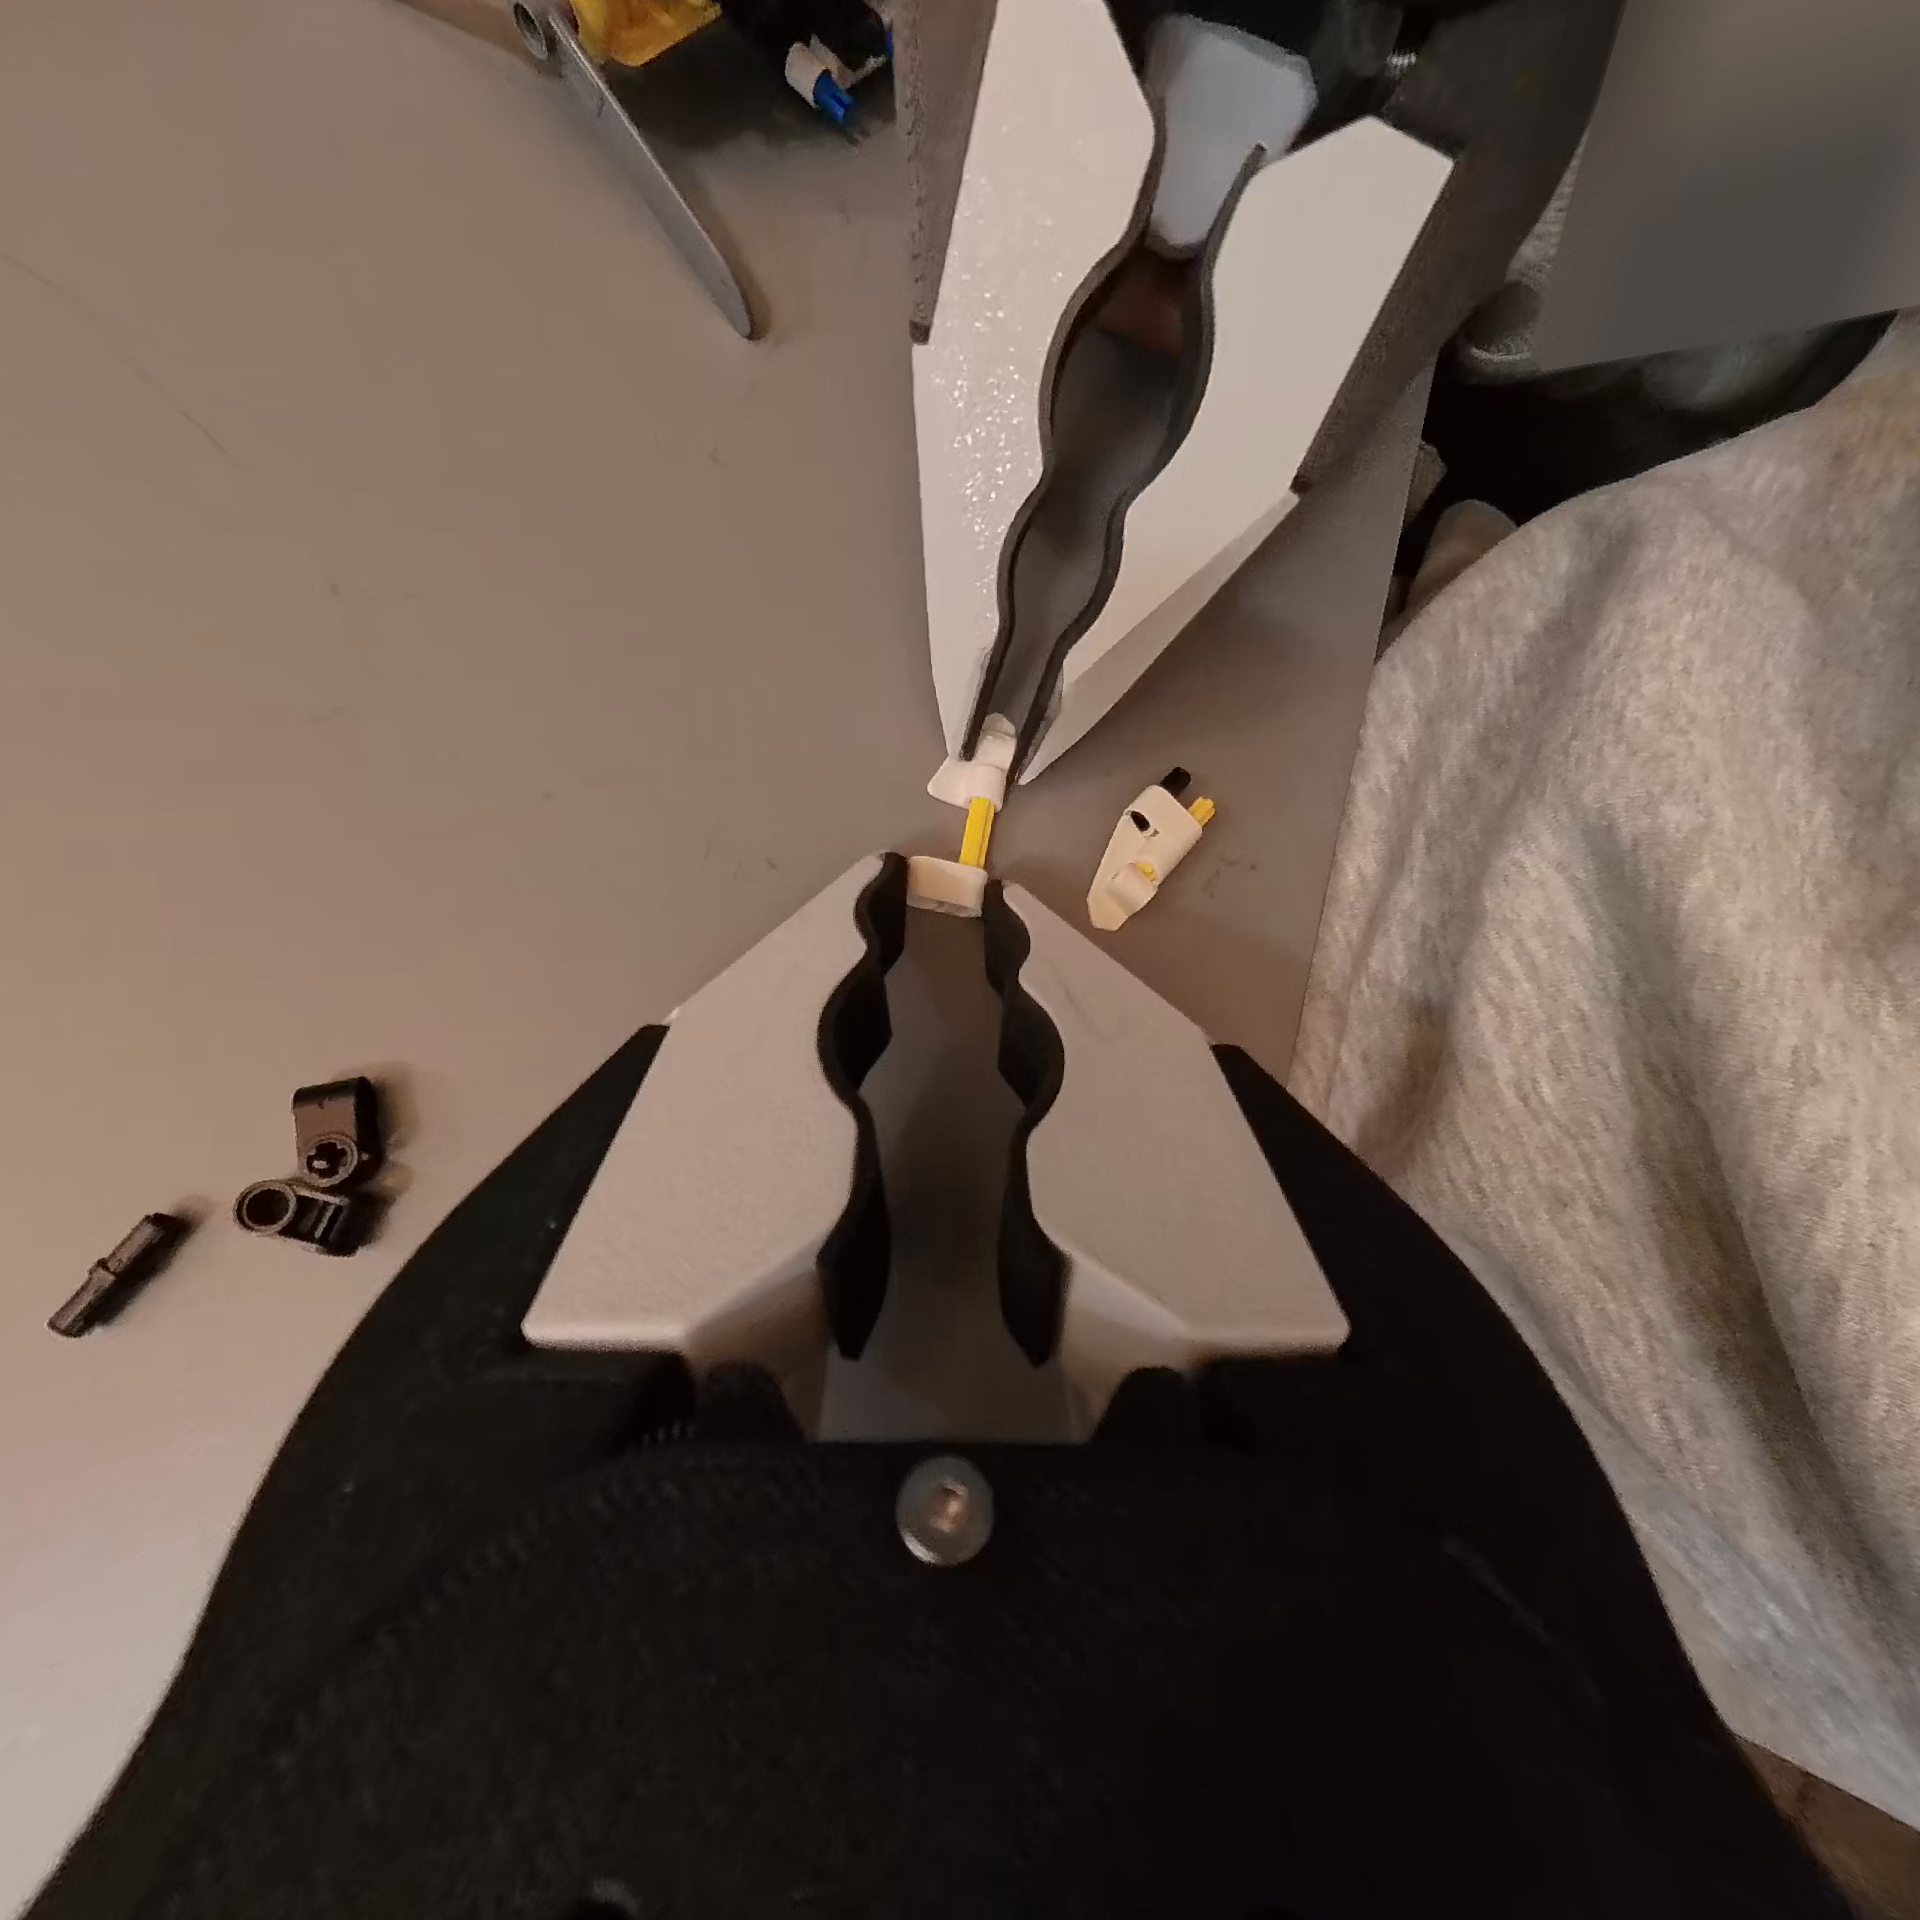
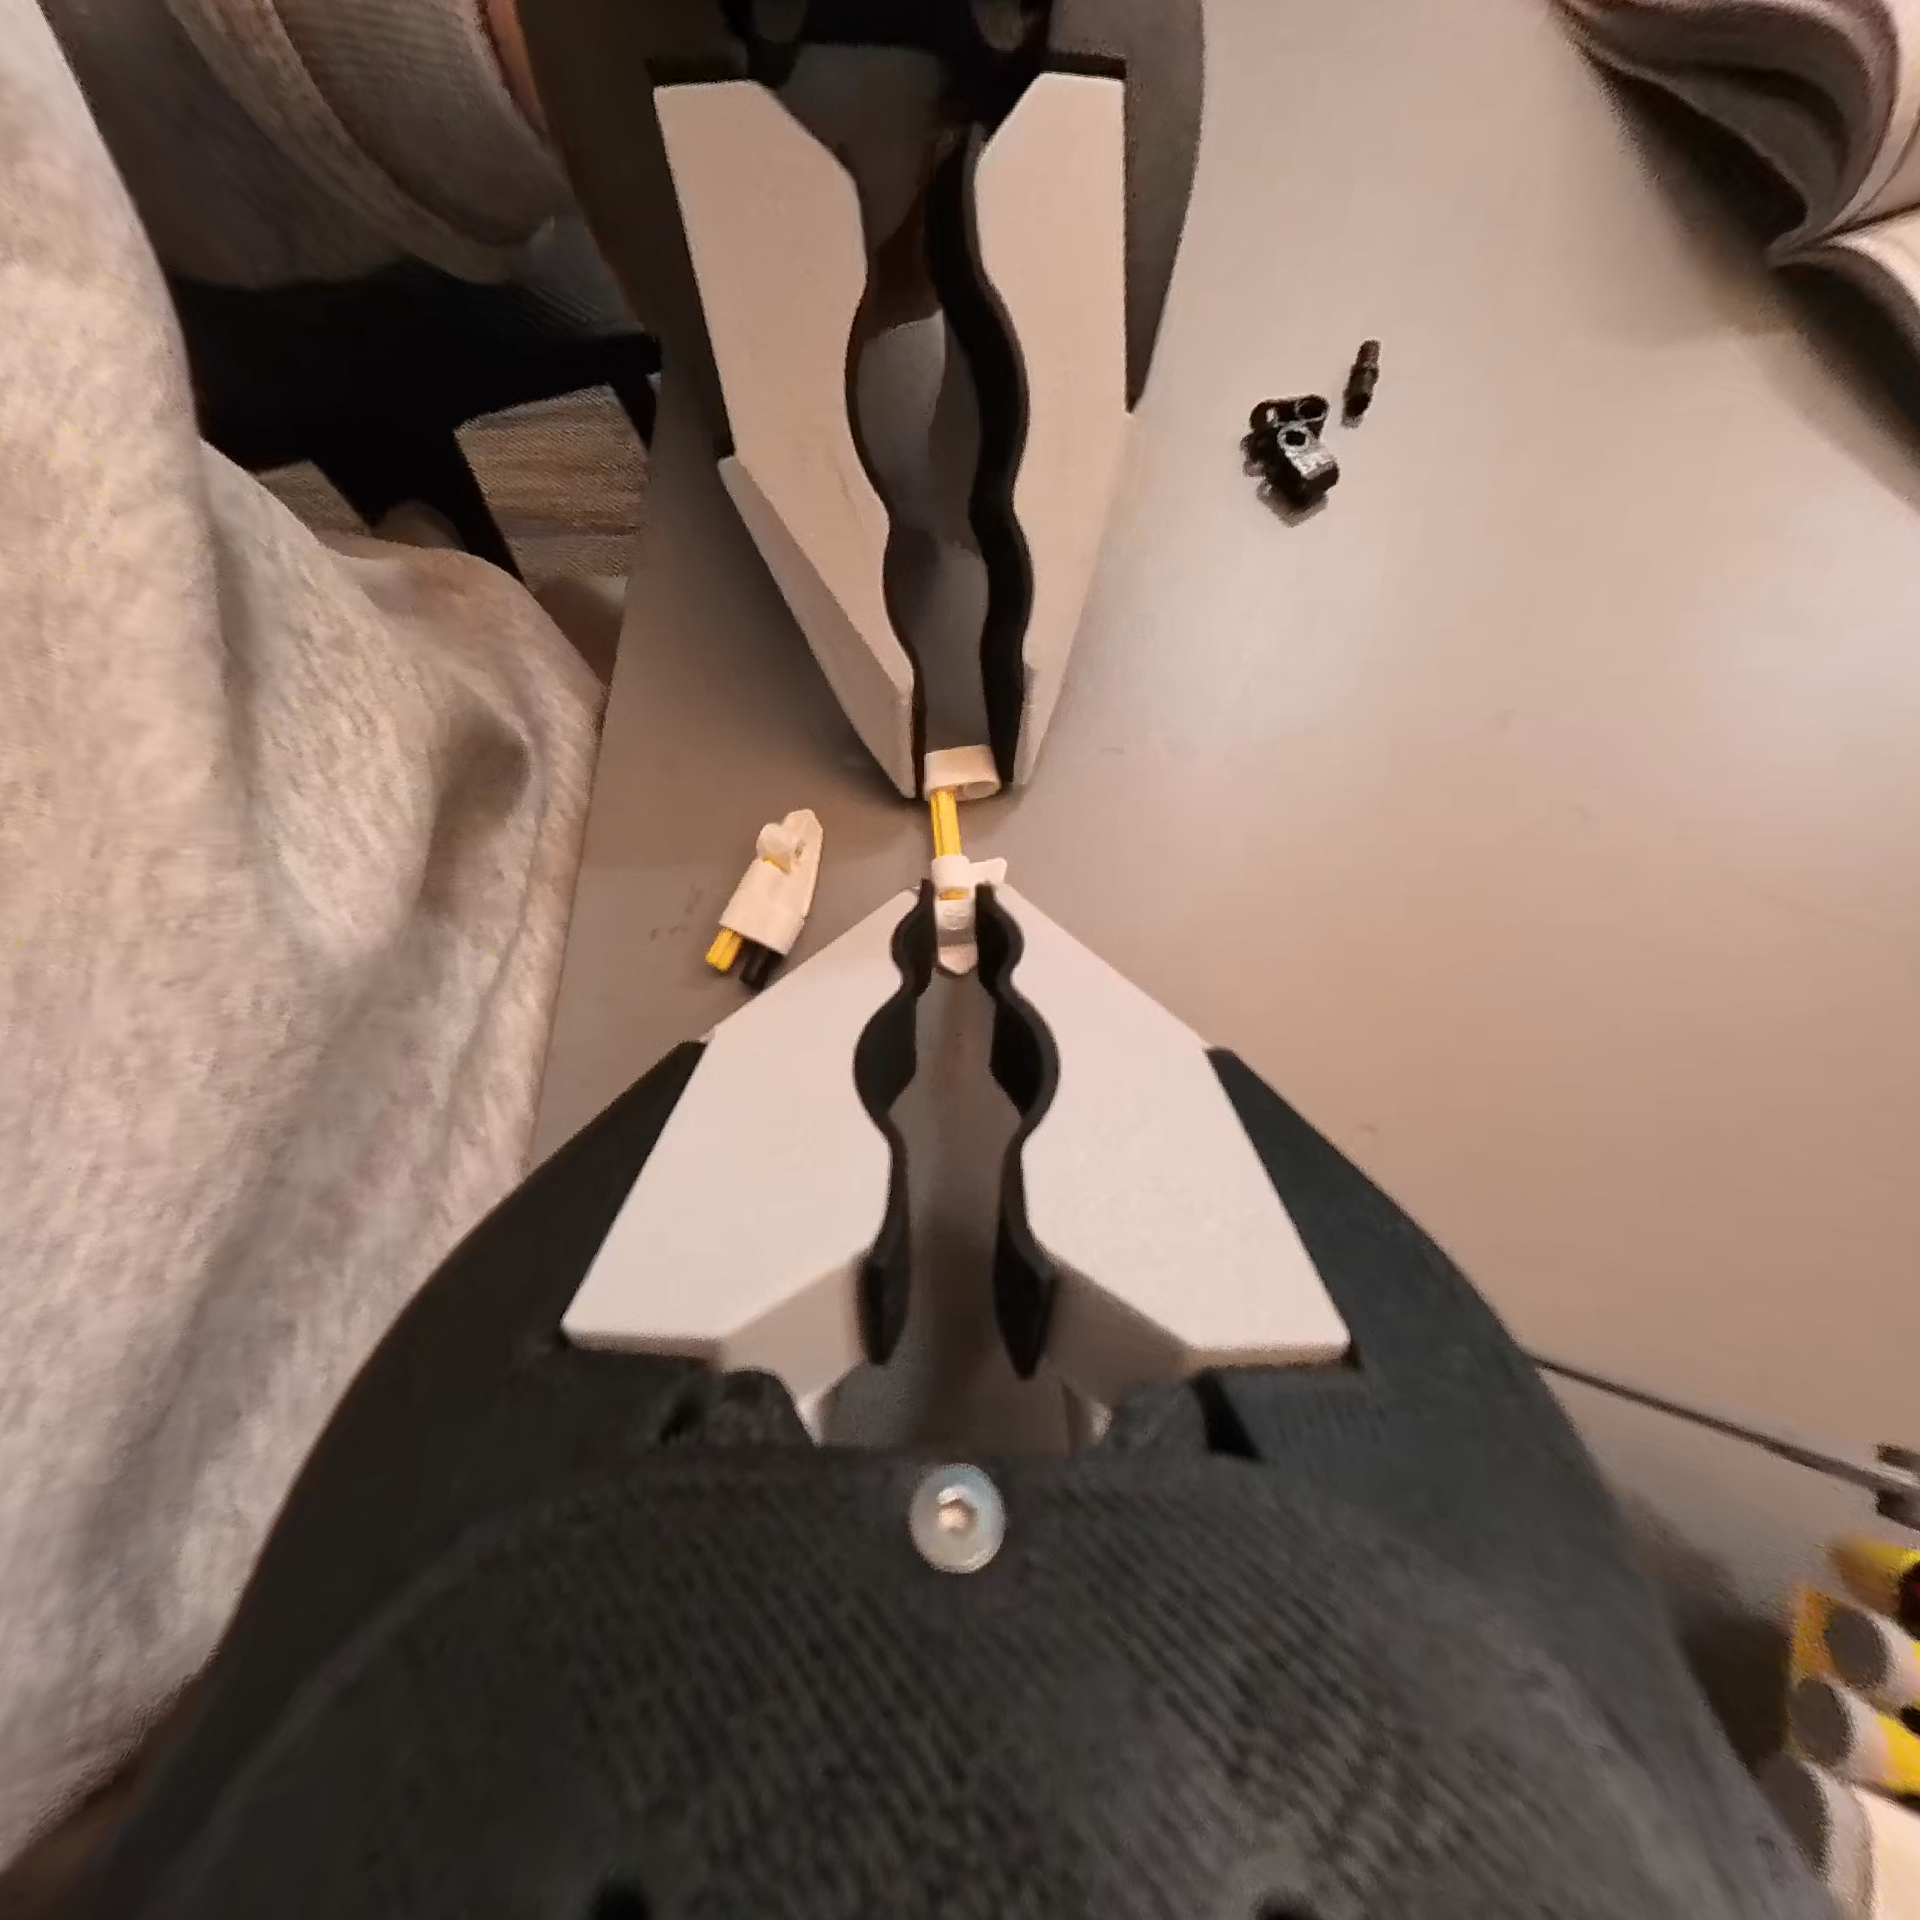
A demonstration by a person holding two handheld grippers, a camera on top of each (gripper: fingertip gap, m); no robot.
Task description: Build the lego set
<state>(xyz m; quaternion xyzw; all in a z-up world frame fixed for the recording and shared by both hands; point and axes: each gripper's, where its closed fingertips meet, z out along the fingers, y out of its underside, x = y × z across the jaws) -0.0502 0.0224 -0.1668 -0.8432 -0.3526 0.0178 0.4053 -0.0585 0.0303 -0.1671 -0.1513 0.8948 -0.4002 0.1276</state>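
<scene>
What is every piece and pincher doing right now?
left gripper: shut on white round piece
right gripper: shut on white connector
yellow axle: bridging both white pieces, off the table
white-and-yellow assembly: lying loose on table
black connectors: loose, untouched
black pin: lying flat

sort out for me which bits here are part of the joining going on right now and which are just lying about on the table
In use:
- left tongs, shut on a white piece
- right tongs, shut on a white connector
- yellow rod between the two white parts

Lying about:
- small white and yellow assembly
- black connectors
- black pin
</scene>
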